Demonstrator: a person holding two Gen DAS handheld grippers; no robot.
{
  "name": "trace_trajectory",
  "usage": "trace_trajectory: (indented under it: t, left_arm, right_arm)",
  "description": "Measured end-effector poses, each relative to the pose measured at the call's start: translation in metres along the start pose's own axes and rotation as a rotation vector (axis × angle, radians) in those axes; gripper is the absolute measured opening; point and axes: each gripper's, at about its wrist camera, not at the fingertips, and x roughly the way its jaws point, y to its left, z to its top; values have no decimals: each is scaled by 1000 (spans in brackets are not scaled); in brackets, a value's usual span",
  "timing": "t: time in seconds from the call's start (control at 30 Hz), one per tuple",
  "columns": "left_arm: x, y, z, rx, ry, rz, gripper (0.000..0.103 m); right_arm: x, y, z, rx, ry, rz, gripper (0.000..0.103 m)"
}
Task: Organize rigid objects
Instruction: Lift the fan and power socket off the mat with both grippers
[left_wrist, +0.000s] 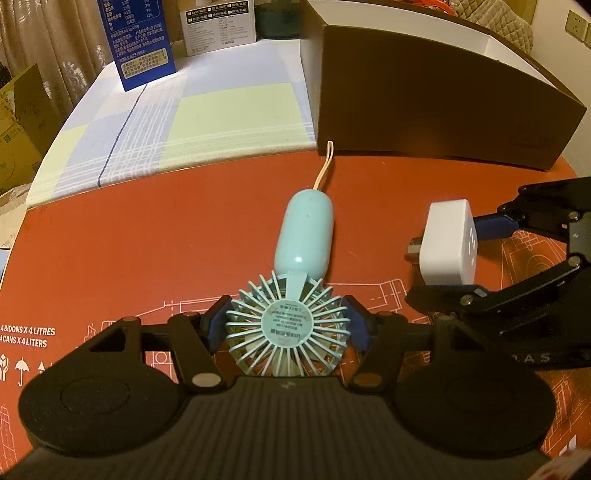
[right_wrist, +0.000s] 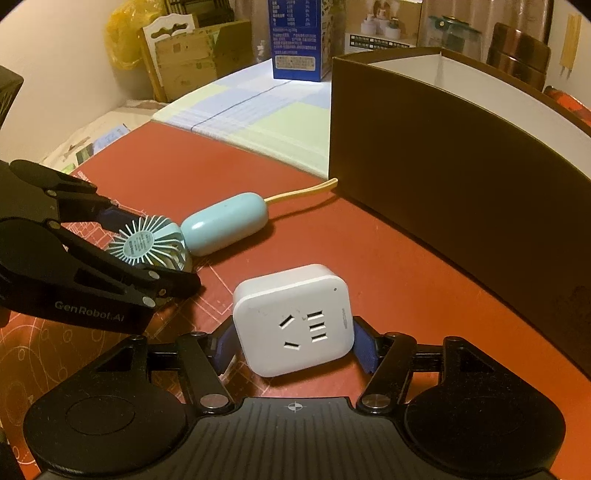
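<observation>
Viewing a red-printed bench (left_wrist: 166, 240); we note a checked cloth (left_wrist: 207, 122) and brown box (right_wrist: 461, 184) behind. Both tools angle downward: left tool (left_wrist: 286, 325) pinching the blue fan (left_wrist: 291, 295) head, right tool (right_wrist: 293, 343) pinching the white socket adapter (right_wrist: 295, 317).

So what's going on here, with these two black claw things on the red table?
A person is tidying small items with a hand-held gripper in each hand. The left hand-held gripper is clamped around the round head of a turquoise mini fan lying on the red table. The right hand-held gripper has a white plug adapter between its fingers. A large open brown box stands just behind them, perhaps where both items are headed.
</observation>
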Motion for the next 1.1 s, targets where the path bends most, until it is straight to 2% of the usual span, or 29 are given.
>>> trace_trajectory:
  t: [0.23, 0.37, 0.63, 0.97, 1.1]
  left_arm:
    - [-2, -2, -2, -3, -1, 4, 60]
    - [-5, -3, -5, -16, 8, -10, 59]
    - [-19, -6, -13, -52, 13, -56, 59]
    - [-32, -17, -22, -51, 16, -77, 59]
    - [-32, -27, -26, -22, 35, -75, 60]
  right_arm:
    - [-3, 0, -5, 3, -9, 1, 60]
    - [-8, -7, -8, 79, -2, 10, 59]
    - [-28, -18, -15, 147, -8, -4, 59]
    - [-53, -24, -28, 184, -33, -22, 59]
    - [-60, -26, -33, 192, -35, -25, 59]
